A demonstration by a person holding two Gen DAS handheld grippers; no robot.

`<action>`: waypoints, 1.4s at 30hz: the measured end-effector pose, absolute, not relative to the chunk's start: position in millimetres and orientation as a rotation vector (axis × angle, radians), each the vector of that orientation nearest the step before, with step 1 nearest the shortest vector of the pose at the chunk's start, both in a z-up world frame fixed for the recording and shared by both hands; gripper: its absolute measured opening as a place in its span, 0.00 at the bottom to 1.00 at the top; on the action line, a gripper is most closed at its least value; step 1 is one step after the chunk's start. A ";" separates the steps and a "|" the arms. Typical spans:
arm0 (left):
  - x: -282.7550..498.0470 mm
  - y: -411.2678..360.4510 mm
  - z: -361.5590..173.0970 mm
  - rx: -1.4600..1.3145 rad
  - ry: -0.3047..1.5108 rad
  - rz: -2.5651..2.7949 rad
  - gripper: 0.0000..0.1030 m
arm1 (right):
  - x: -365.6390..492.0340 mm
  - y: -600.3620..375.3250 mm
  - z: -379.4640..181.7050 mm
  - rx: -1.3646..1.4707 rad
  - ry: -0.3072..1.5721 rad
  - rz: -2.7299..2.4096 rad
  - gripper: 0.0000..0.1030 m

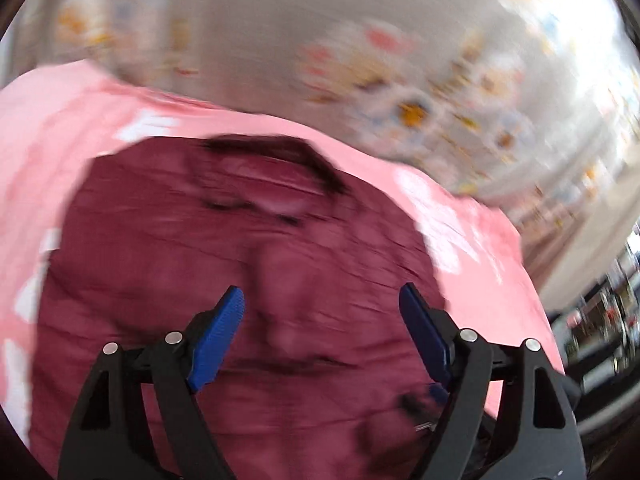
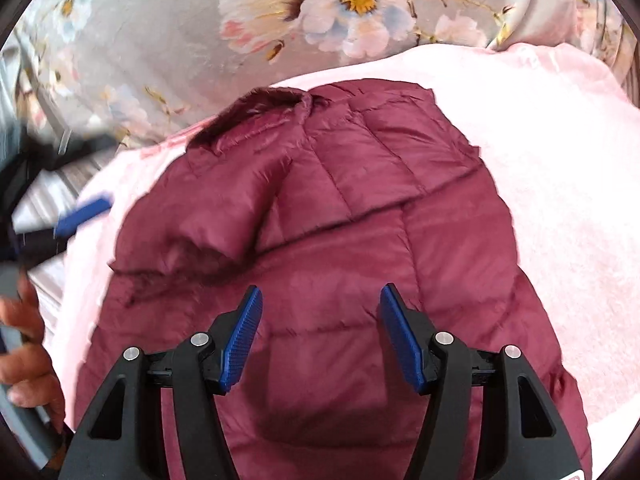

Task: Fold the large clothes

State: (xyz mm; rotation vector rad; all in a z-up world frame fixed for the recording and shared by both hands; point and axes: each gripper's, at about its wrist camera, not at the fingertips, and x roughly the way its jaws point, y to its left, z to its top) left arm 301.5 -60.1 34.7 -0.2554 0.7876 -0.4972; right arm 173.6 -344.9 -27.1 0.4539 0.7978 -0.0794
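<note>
Both tools hang released over the clothing: the left tool [image 1: 321,304] and right tool [image 2: 321,304] each gape with nothing between the blue pads. Below lies a floral sheet [image 2: 168,32], then a pink blanket [image 2: 560,200], with the maroon quilted jacket [image 2: 340,220] spread on it.

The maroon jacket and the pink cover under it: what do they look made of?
Maroon jacket: looks like thin synthetic shell, probably nylon or polyester, with padded fill; it has a slight sheen, stitched quilt lines and puffy panels. The collar looks fuzzy, maybe fleece.
Pink cover: seems a soft plush or fleece blanket; matte, with a fuzzy nap and no shine.
</note>
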 end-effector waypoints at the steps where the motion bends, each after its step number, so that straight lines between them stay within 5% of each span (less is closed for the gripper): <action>1: 308.6 -41.8 30.7 -0.277 0.795 -0.458 0.75 | 178.2 -345.3 -25.1 0.464 0.797 -0.067 0.59; 8: 364.0 82.4 -22.2 -0.508 0.924 -0.216 0.74 | 231.3 -330.8 -20.9 0.499 0.824 -0.011 0.59; 16: 384.1 101.9 -68.5 -0.497 1.011 -0.138 0.69 | 263.0 -270.9 -27.2 0.100 0.860 -0.091 0.57; 23: 383.4 99.4 -72.7 -0.448 0.998 -0.121 0.68 | 234.1 -386.7 -26.8 0.547 0.770 -0.332 0.60; 31: 392.2 102.6 -64.7 -0.622 1.020 -0.172 0.68 | 245.6 -397.4 -31.9 0.564 0.804 -0.196 0.62; 33: 396.0 101.6 -65.3 -0.651 1.026 -0.174 0.55 | 253.2 -401.2 -36.3 0.590 0.815 -0.199 0.61; 34: 398.9 100.3 -65.3 -0.643 1.031 -0.166 0.31 | 254.1 -397.6 -36.6 0.590 0.816 -0.195 0.43; 35: 400.7 98.6 -64.7 -0.625 1.036 -0.159 0.09 | 257.7 -396.0 -34.8 0.584 0.818 -0.185 0.14; 36: 401.3 97.9 -63.2 -0.611 1.033 -0.157 0.05 | 261.2 -393.7 -29.2 0.563 0.824 -0.175 0.08; 42: 378.6 107.5 -44.9 -0.527 0.929 -0.145 0.02 | 240.7 -376.4 15.8 0.399 0.692 -0.153 0.05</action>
